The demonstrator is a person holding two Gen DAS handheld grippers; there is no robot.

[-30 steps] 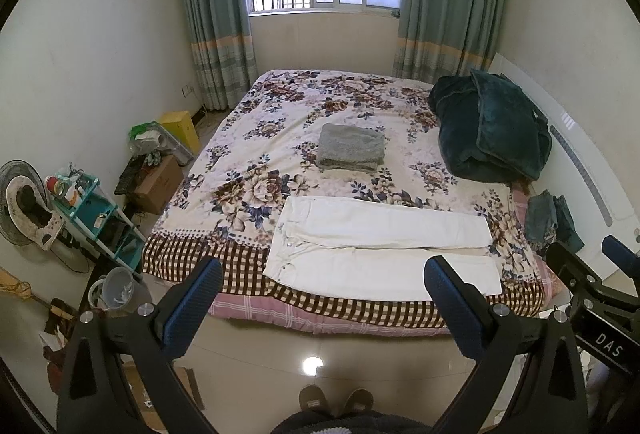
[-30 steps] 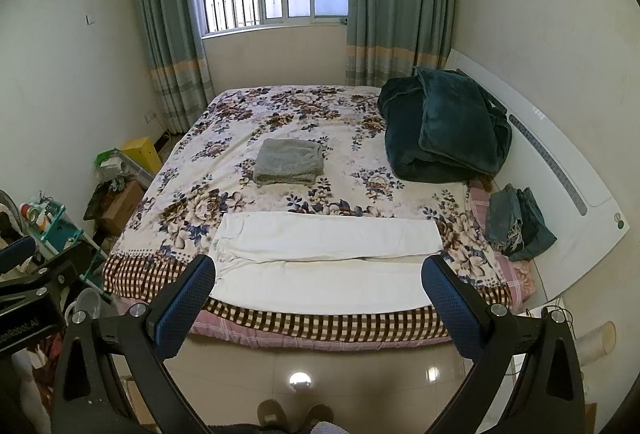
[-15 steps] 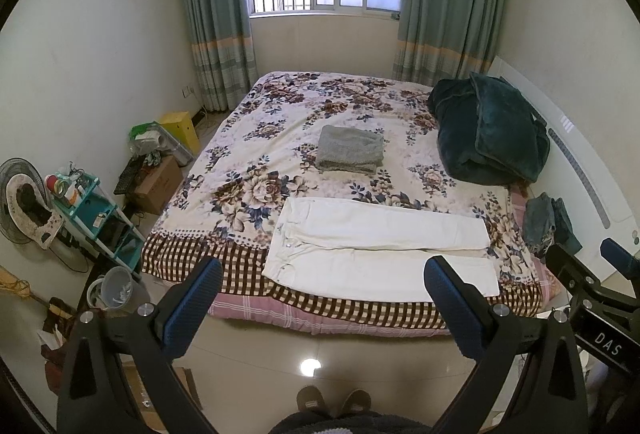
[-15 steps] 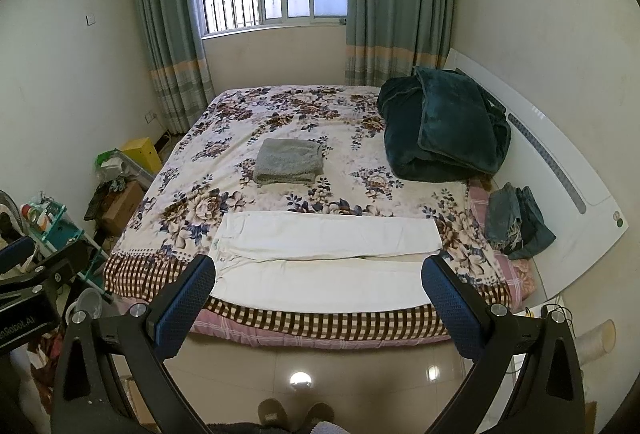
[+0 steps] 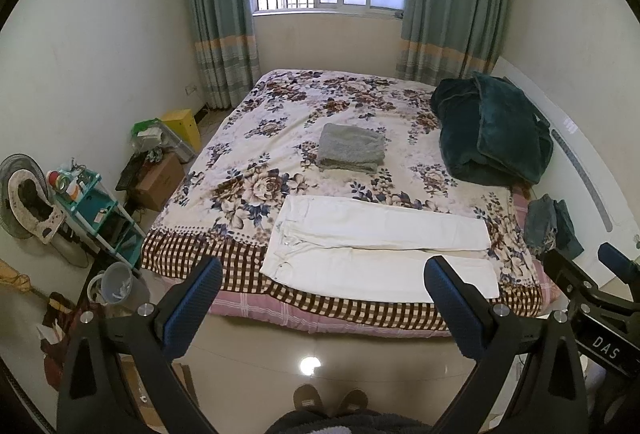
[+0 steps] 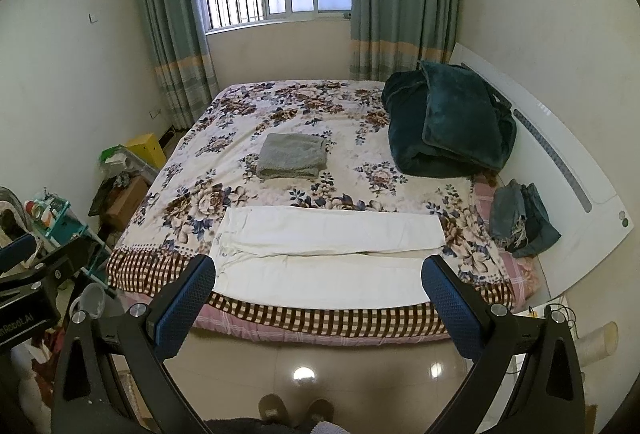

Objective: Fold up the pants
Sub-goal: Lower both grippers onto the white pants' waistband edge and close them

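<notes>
White pants (image 5: pixel 380 250) lie flat along the near edge of a floral bed (image 5: pixel 280 137), waist to the left, legs side by side to the right. They also show in the right wrist view (image 6: pixel 332 254). My left gripper (image 5: pixel 322 294) is open and empty, held back from the bed above the floor. My right gripper (image 6: pixel 318 292) is open and empty at about the same distance. Part of the right gripper shows at the right of the left wrist view (image 5: pixel 592 298).
A folded grey garment (image 5: pixel 351 153) lies mid-bed. A dark green blanket (image 5: pixel 490 133) is heaped at the right by the white headboard (image 6: pixel 560 169). Denim clothes (image 6: pixel 520 220) lie at the bed's right edge. Shelves, boxes and a fan (image 5: pixel 24 201) crowd the left floor.
Both views have shifted very slightly; the grippers stay open and the pants have not moved.
</notes>
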